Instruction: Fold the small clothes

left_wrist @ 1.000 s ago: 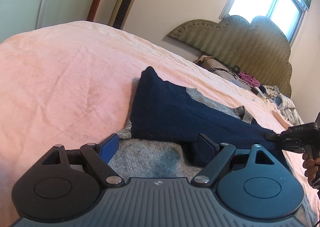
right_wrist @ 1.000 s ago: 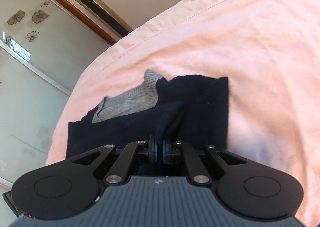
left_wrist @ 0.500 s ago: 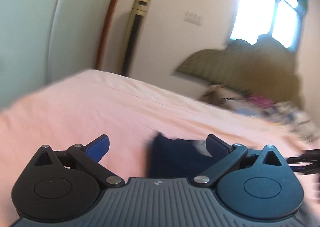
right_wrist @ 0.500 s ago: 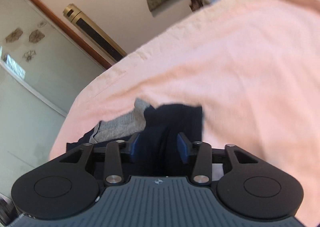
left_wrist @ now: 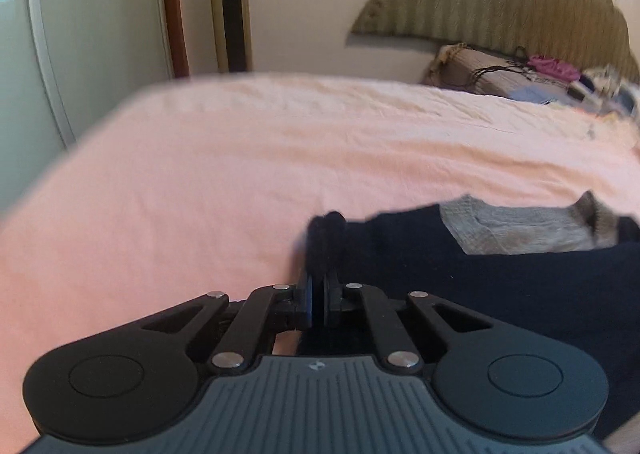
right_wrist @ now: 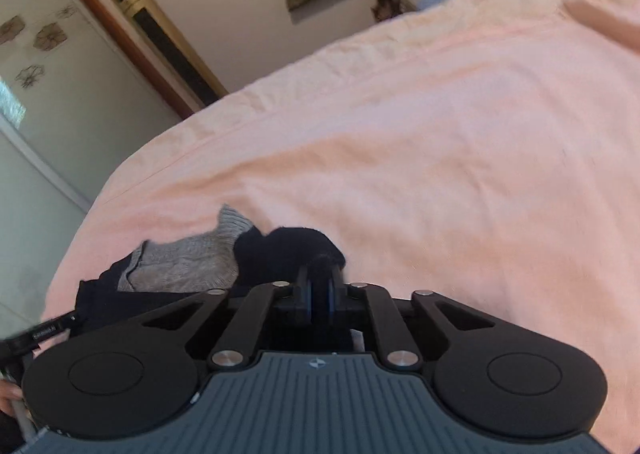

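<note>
Pinching the dark cloth at two corners, we have both grippers clamped on the navy garment (left_wrist: 500, 286), which lies on the pink bed sheet (left_wrist: 240, 173) with a grey knitted piece (left_wrist: 520, 230) showing on top of it. Our left gripper (left_wrist: 318, 298) has its pads drawn almost together on a bunched navy edge, and from there the garment spreads away to the right, toward the headboard (left_wrist: 500, 5) side of the bed. Our right gripper (right_wrist: 318, 296) is likewise closed on a rolled lump of the navy cloth (right_wrist: 288, 250), and from it the rest of the garment runs off to the left, with the grey knit (right_wrist: 188, 262) just beside the lump. So the garment's long axis appears to lie between our two grippers, each holding one end of the same edge. We judge that the coming move is to carry that held edge across the garment, away from us toward the far side of the sheet, keeping both ends level so the fold lands square. Neither hand is clearly nearer; both must travel together.
</note>
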{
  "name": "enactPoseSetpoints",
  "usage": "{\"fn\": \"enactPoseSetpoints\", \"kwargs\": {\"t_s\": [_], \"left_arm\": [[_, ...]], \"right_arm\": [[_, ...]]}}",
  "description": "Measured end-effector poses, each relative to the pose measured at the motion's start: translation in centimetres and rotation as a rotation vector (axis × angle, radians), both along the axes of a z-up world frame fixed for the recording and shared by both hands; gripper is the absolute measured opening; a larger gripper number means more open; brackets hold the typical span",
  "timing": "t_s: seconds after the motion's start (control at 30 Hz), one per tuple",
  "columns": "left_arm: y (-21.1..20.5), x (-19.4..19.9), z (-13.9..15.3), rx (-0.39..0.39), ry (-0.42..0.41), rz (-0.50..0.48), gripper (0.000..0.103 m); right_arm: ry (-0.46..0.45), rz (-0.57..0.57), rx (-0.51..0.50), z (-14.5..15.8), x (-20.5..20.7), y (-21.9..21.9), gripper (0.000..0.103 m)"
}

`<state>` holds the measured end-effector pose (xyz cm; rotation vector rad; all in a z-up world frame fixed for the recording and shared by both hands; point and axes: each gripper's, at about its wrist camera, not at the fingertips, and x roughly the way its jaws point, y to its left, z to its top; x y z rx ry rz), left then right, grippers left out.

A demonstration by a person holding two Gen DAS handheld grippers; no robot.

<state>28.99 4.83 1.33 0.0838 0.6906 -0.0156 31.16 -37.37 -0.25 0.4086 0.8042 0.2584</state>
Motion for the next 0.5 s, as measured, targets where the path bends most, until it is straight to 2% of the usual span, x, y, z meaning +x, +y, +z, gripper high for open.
{"fn": "enactPoseSetpoints", "kwargs": {"t_s": [0.1, 0.2, 0.23, 0.27, 0.3, 0.33, 0.37, 0.43, 0.47, 0.5], "left_arm": [[-0.9, 0.3, -1.6, 0.112, 0.023, 0.006, 0.004], [-1.5, -0.6, -1.6, 0.170, -0.023, -0.004, 0.008], [-1.5, -1.1, -1.1, 0.161, -0.030, -0.016, 0.008], [-1.5, -1.8, -0.5, 0.152, -0.035, -0.025, 0.010], [-1.5, -2.5, 0.0, 0.156, -0.051, -0.015, 0.011], [-1.6, -3.2, 0.5, 0.162, -0.085, -0.001, 0.011], [-1.6, -4.0, 1.2, 0.145, -0.131, 0.002, 0.015], [-2.1, -4.9, 2.0, 0.069, -0.198, -0.024, 0.035], [-2.6, -5.0, 2.0, 0.035, -0.207, -0.054, 0.060], [-3.5, -4.7, 1.7, 0.025, -0.190, -0.086, 0.077]], "right_arm": [[0.023, -0.055, -0.009, -0.7, -0.2, -1.5, 0.011], [0.036, -0.069, 0.042, -1.4, -0.7, -2.1, 0.012], [0.045, -0.066, 0.037, -1.0, -0.8, -1.9, 0.023], [0.052, -0.070, 0.019, -0.4, -1.1, -1.6, 0.043], [0.037, -0.082, -0.003, 0.5, -1.8, -1.3, 0.055], [-0.015, -0.090, -0.024, 1.7, -2.8, -0.9, 0.074], [-0.074, -0.069, -0.038, 2.7, -3.7, -0.3, 0.077], [-0.112, 0.020, -0.012, 4.0, -4.5, 1.6, 0.077], [-0.099, 0.059, 0.010, 4.0, -4.3, 2.7, 0.077], [-0.080, 0.094, 0.025, 3.7, -3.9, 4.0, 0.077]]}}
